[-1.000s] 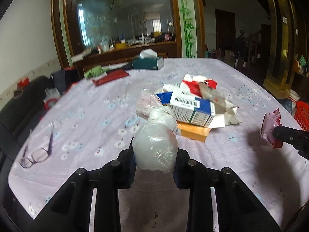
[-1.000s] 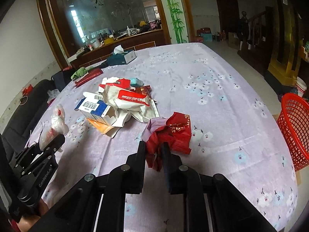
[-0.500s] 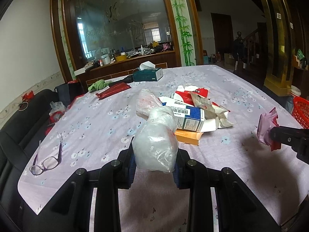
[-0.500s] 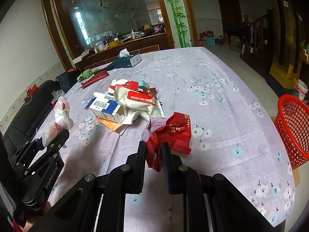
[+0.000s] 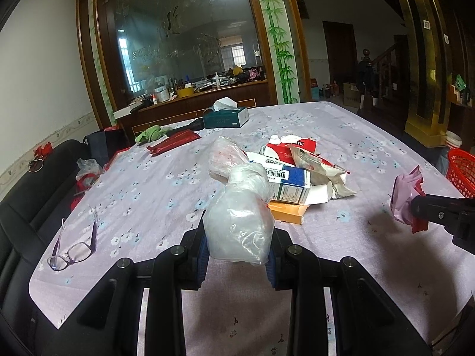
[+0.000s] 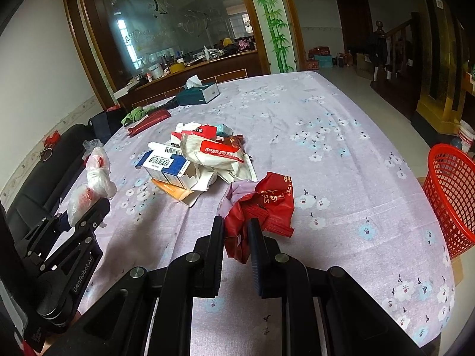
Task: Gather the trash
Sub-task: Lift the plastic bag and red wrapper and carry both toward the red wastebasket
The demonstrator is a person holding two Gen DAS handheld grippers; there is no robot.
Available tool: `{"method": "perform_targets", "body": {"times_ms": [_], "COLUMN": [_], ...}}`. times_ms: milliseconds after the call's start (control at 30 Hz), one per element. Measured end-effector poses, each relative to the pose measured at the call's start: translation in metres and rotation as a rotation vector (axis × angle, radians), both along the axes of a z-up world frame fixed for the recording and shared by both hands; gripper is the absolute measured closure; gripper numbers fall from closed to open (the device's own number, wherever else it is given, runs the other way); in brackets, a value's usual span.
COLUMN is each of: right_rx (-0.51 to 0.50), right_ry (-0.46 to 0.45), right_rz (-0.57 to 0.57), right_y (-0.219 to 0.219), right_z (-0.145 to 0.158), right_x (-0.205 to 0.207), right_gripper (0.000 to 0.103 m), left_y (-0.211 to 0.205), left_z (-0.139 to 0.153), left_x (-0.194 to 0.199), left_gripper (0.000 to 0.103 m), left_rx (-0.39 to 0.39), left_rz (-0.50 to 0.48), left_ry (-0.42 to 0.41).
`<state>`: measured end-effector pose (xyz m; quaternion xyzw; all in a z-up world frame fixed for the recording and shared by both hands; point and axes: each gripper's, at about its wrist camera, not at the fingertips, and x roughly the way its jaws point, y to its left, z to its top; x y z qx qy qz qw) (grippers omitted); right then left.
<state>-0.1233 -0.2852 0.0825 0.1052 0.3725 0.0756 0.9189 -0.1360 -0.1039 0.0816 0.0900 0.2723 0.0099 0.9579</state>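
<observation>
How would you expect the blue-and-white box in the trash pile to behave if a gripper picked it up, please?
The blue-and-white box looks like thin card with a torn-open end, so it is probably light and may crush under firm jaws. A white wrapper rests on it and would likely slide off. The orange card beneath should stay behind.

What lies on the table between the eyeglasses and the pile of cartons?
Only bare flowered tablecloth between the eyeglasses and the pile of cartons, per the left wrist view.
</observation>
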Motion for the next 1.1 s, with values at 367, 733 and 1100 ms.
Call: {"method": "perform_targets", "body": {"times_ms": [367,733,1100], "right_rx": [0.008,0.020,0.050], "right_ry": [0.000,-0.004,-0.008], "right_rz": [0.000,-0.010,-0.027], "right_y": [-0.002,-0.009,-0.025], "right_z": [0.000,0.003,0.004], "right_x": [0.000,-0.003,-0.007], "right_gripper": [0.086,0.086,0.086], "left_y": [-0.005,-0.012,-0.028], "left_z": [0.005,0.006,0.006], "left_x": [-0.002,-0.002,-0.002], "left_gripper": [0.074,0.074,0.074], "left_rx": [0.002,0.008,0.038], "left_rz": [-0.007,-0.026,-0.054], "left_ry": [-0.009,-0.012,-0.008]}}
